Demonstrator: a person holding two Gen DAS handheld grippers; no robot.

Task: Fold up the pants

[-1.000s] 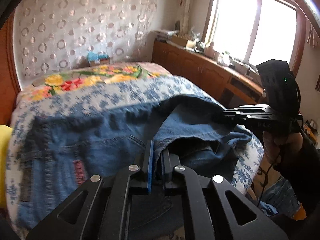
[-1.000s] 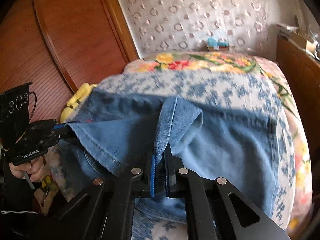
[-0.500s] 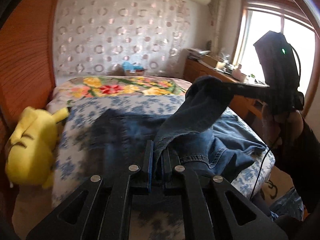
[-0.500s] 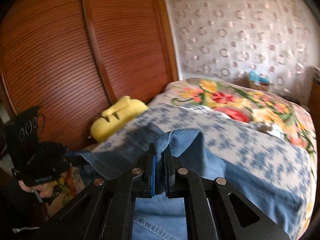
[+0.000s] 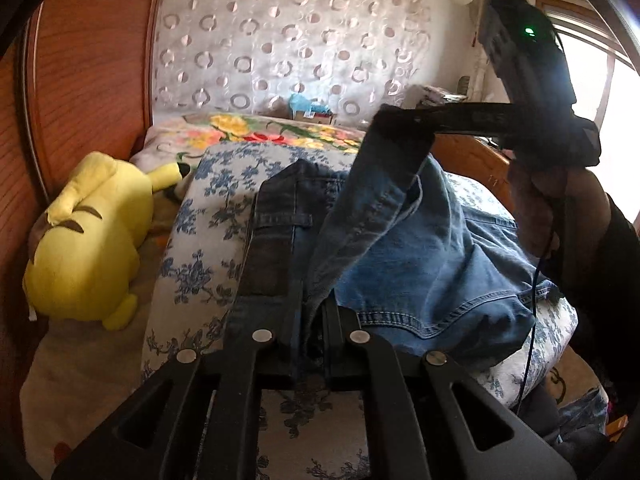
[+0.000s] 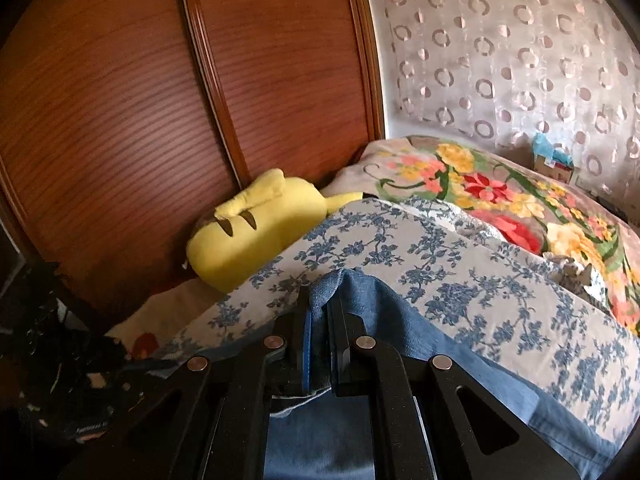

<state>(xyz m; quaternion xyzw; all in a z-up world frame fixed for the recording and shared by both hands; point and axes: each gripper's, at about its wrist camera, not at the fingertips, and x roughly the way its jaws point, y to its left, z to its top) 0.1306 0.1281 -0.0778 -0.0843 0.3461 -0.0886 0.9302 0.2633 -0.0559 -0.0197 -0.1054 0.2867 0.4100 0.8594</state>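
Blue jeans (image 5: 420, 264) lie on the bed's blue-flowered quilt (image 5: 208, 240). My left gripper (image 5: 310, 320) is shut on a denim edge near the bed's front. My right gripper (image 5: 400, 124) shows in the left wrist view, held high and shut on another part of the same fold, so the denim hangs between the two. In the right wrist view my right gripper (image 6: 320, 320) clamps a blue denim edge (image 6: 360, 300) over the quilt (image 6: 480, 280).
A yellow plush toy (image 5: 92, 236) lies at the quilt's left, against a wooden wardrobe (image 6: 160, 100); it also shows in the right wrist view (image 6: 256, 232). A floral blanket (image 6: 500, 196) covers the bed's far end. A curtained wall (image 5: 280, 40) stands behind.
Both grippers have carried the held denim up and leftward across the bed. The right gripper now sits higher, and the plush toy and wardrobe have come into view.
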